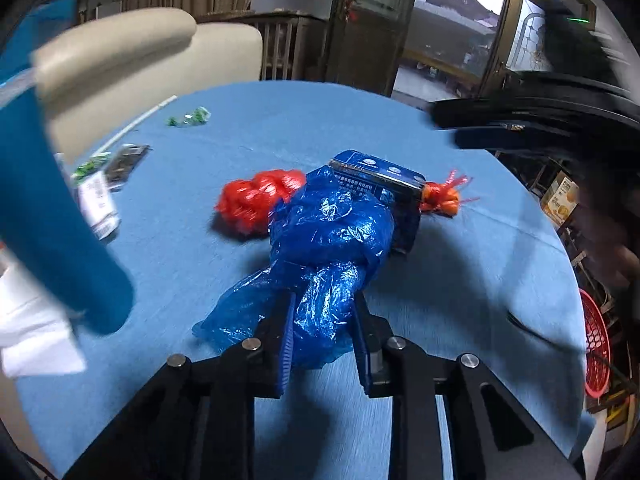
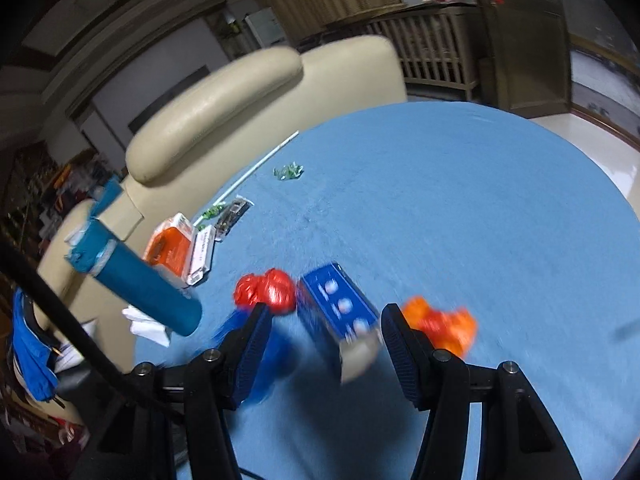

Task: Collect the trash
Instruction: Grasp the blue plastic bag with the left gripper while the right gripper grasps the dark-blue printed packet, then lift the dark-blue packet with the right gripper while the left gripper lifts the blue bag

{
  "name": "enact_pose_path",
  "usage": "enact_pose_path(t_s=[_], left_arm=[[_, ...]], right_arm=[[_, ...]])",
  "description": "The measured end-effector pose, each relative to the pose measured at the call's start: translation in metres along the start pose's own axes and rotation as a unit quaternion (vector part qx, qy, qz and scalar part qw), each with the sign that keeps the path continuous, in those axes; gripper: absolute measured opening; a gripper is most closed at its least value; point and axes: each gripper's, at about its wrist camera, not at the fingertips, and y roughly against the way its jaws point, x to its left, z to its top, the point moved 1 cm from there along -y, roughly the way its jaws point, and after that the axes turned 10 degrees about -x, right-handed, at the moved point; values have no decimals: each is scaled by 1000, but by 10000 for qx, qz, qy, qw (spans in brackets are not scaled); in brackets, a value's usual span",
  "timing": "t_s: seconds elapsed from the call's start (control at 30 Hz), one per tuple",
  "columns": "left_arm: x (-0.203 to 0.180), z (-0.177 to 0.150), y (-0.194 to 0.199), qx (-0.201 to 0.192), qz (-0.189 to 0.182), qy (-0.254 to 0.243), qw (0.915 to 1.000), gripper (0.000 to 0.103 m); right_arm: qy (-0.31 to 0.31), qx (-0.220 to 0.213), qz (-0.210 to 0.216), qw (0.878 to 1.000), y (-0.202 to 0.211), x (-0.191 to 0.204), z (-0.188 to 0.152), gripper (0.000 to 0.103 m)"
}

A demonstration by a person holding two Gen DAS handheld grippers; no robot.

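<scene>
Gripping crumpled blue plastic bag (image 1: 328, 236), left gripper (image 1: 324, 312) clamped on its glossy knotted tail; right gripper (image 2: 322, 320) spread wide over blue box (image 2: 340, 306); box print unreadable.

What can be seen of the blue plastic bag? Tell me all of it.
The blue plastic bag is thin, glossy, translucent film, crumpled and knotted into a lumpy wad. It lies on the blue tablecloth, its near tail pinched between the fingers of the left gripper. Its far end presses against a dark blue box; a red bag touches its left side. In the right wrist view it is only a blue blur.
</scene>
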Motion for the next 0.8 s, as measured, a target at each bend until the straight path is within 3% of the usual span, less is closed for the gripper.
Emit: enact_pose_path(t_s=[0.2,0.33,0.4,0.53,0.57,0.67,0.8], left_arm=[[14,-22,40,17,156,179,9997,28],[21,-27,46,70,312,194,9993,28],[23,-24,47,59,348,202,9992,28],[18,-22,46,65,361,181,9992,28],[16,-22,47,43,348,154,9993,28],[16,-26,53,0,342,138,9993,28],[20,-26,58,9,425,251,9988,28]], right_arm=[[411,502,-140,9978,-62,7,-6,62],[667,652,-256,9953,-71,16,-25,61],[862,685,-308,9934,-69,24,-37,41],[1063,895,-327,9898,-60,37,-54,40],[1025,921,-284,9901,-55,38,-56,41],[791,907,-116,9927,-39,36,-58,70],[769,693,-215,9944,-38,41,-56,74]])
